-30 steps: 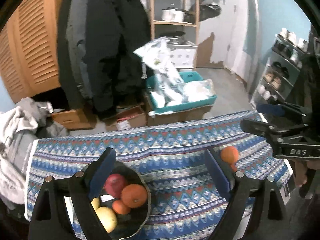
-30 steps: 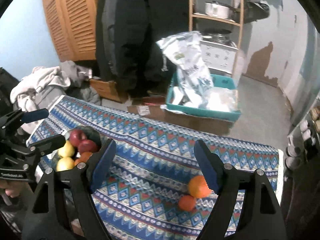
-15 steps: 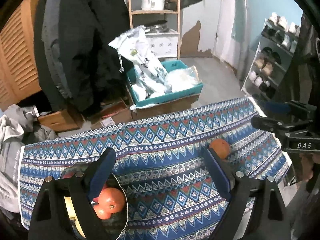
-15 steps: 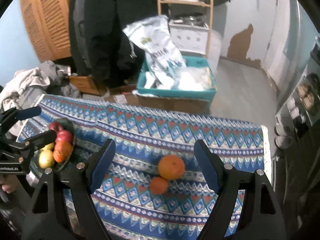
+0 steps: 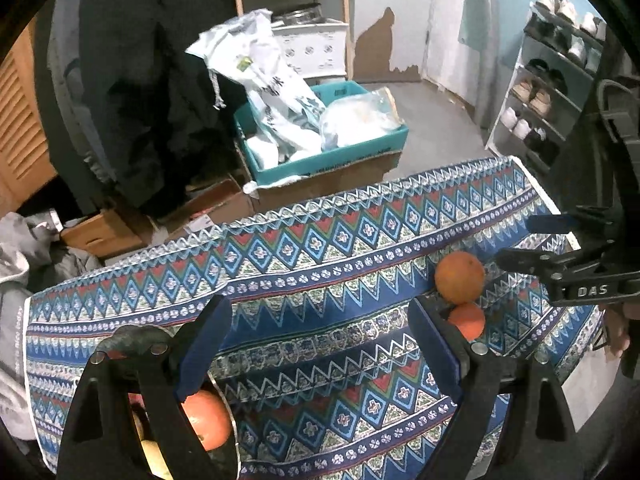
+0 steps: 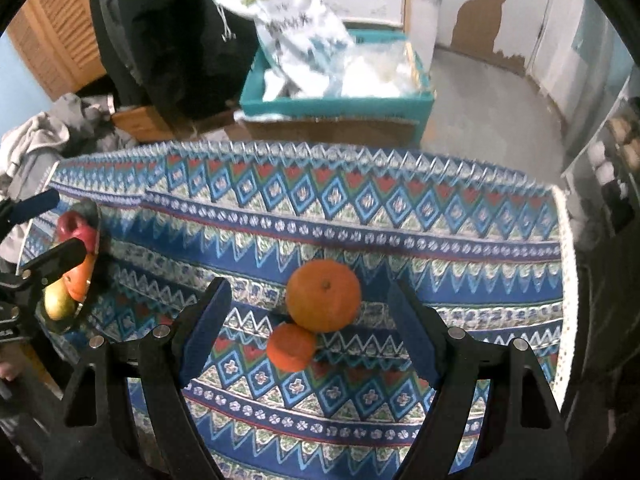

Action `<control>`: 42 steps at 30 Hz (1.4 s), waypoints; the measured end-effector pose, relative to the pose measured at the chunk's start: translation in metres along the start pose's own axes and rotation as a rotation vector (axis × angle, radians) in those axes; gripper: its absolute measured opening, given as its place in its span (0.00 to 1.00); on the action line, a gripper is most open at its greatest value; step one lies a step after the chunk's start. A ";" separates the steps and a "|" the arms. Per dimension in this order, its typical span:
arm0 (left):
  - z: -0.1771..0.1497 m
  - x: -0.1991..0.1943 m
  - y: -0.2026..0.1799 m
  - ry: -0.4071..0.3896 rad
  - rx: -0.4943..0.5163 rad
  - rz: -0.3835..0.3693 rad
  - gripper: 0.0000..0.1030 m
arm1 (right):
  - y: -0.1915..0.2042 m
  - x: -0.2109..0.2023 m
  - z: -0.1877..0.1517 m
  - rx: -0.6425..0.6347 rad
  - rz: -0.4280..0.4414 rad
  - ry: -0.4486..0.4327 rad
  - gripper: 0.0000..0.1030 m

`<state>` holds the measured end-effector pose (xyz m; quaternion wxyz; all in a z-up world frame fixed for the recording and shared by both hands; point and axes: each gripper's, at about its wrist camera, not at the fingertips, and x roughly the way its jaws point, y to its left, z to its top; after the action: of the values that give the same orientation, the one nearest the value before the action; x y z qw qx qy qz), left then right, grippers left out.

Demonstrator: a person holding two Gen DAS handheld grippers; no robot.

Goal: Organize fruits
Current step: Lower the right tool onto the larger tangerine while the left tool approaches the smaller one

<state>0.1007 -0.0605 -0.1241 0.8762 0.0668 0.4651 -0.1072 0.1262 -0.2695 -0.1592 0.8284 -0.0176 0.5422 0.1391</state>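
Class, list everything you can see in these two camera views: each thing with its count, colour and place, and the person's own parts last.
Large orange: 1, orange, on cloth.
Small orange: 1, orange, touching the large one.
Bowl: 1, dark, cloth's left end, holding mixed fruit.
Tablecloth: 1, blue patterned, covering table.
Crate: 1, teal, on floor, holding bags.
Shoe rack: 1, grey, right wall.
Left gripper: open, near bowl.
Right gripper: open, around the oranges.

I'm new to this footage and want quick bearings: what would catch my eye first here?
Two oranges, a big one touching a smaller one, lie on the bright patterned cloth, framed by the open right gripper. At the cloth's left end a bowl holds apples and more fruit, beside the open left gripper. Behind the table a teal crate is stuffed with white bags.
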 end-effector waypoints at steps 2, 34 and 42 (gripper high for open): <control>-0.001 0.009 -0.003 0.011 0.013 0.002 0.88 | 0.000 0.014 -0.001 -0.009 -0.007 0.028 0.78; -0.005 0.079 -0.034 0.149 0.027 -0.088 0.88 | -0.026 0.070 0.001 0.045 -0.022 0.107 0.67; -0.002 0.082 -0.076 0.163 0.056 -0.165 0.88 | -0.051 0.030 -0.017 0.114 -0.065 0.043 0.67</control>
<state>0.1246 -0.1440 -0.1944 0.8215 0.0614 0.5355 -0.1861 0.1346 -0.3149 -0.1996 0.8202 0.0091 0.5662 0.0807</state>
